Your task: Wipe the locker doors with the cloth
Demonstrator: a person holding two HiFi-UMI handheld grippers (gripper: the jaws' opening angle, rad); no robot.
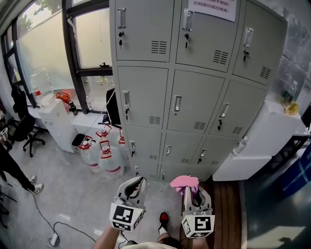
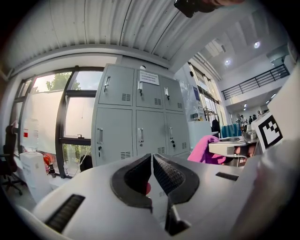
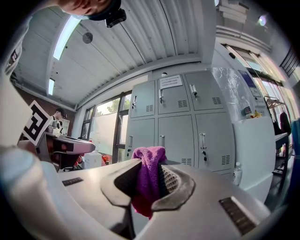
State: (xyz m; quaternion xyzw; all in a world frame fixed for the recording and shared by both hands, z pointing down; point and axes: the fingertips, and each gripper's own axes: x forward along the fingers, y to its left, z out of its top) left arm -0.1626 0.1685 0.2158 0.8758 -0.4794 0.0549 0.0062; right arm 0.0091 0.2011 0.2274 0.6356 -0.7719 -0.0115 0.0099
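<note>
Cloth held before the lockers [image 1: 194, 102]
Right hand-held gripper [image 3: 150, 163] clamps the pink cloth [image 1: 184, 183]; left hand-held gripper [image 2: 152, 159] closed, empty. Paper notice [image 1: 212, 8] on a top door ahead: print unreadable.

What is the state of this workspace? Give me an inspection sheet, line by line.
Surface: grey locker doors, all shut; neither gripper touches them.
Job's things: pink cloth, bunched up and clear of the lockers.
Clutter: water jugs on the floor by the lockers' left corner.
Grippers: right gripper shut on the cloth; left gripper shut, holding nothing.
Cables: one cable on the floor, bottom left, ending at a plug block.
Surroundings: window to the left, office chair below it, white cabinet to the right of the lockers.
</note>
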